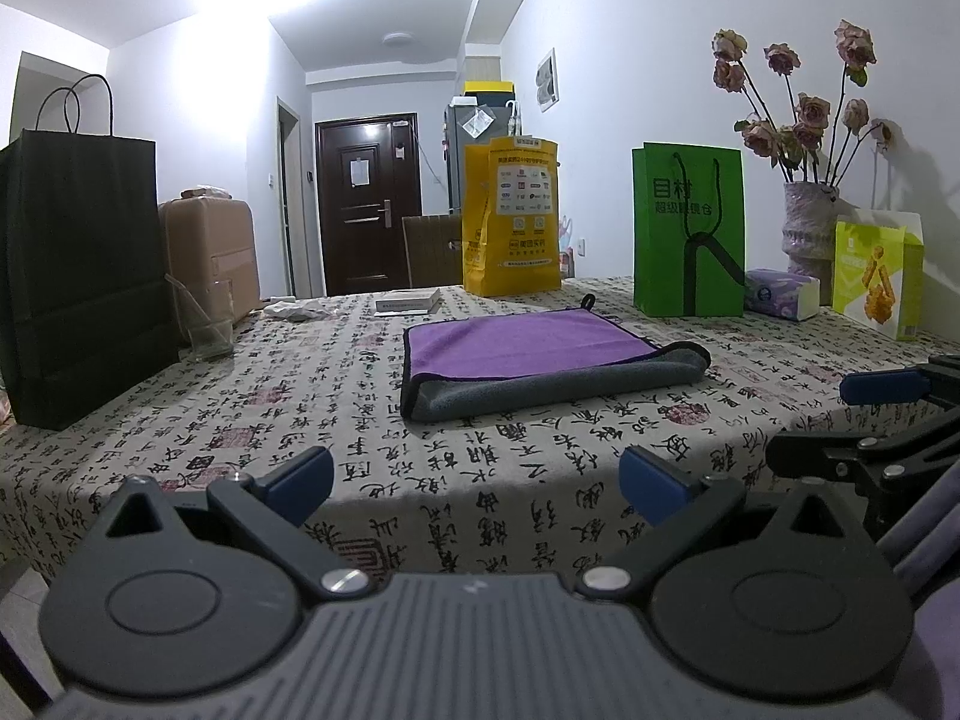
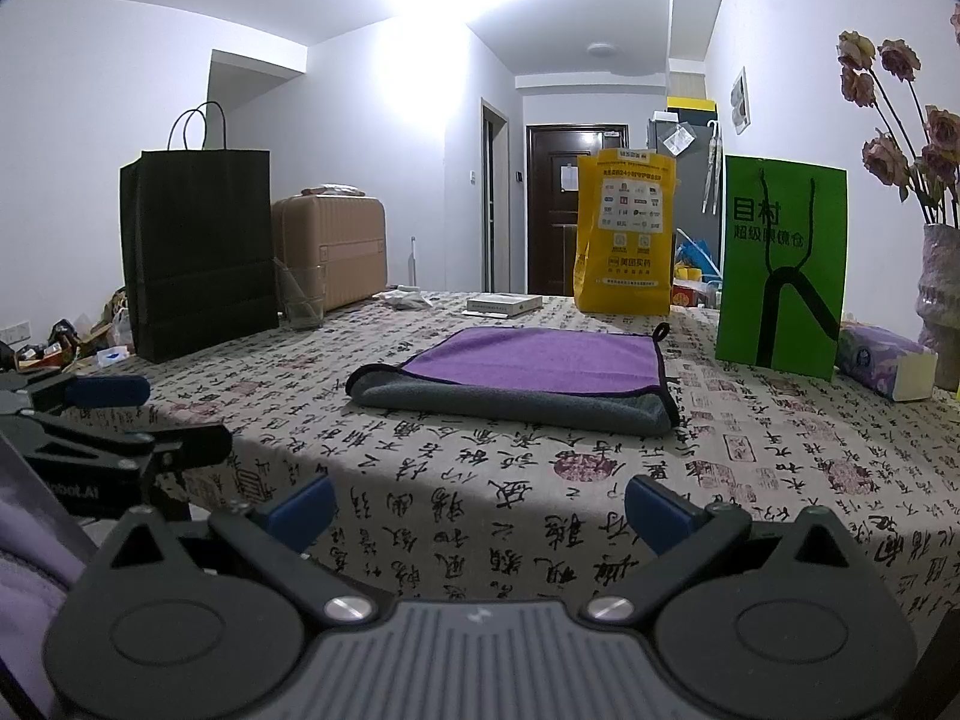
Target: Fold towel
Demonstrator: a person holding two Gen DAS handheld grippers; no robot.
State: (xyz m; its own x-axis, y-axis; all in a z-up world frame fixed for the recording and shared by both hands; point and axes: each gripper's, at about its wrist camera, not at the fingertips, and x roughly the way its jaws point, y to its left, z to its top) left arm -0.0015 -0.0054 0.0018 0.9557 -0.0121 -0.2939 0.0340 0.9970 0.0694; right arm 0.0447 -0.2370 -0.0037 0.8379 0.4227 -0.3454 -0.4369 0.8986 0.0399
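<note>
A towel (image 1: pixel 528 354), purple on top and grey beneath, lies folded flat on the patterned tablecloth (image 1: pixel 420 456), its grey folded edge toward me. It also shows in the right wrist view (image 2: pixel 528 366). My left gripper (image 1: pixel 477 480) is open and empty, held back over the table's front edge, well short of the towel. My right gripper (image 2: pixel 477 507) is open and empty, also short of the towel. Each gripper shows at the side of the other's view: the right one (image 1: pixel 888 414) and the left one (image 2: pixel 114 414).
A black paper bag (image 1: pixel 84 276) and a glass (image 1: pixel 207 318) stand at the left. A yellow bag (image 1: pixel 510 216), a green bag (image 1: pixel 690 234), a tissue pack (image 1: pixel 780 294), a vase of dried roses (image 1: pixel 804 228) and a snack box (image 1: pixel 876 273) line the back and right. A small white box (image 1: pixel 408 302) lies behind the towel.
</note>
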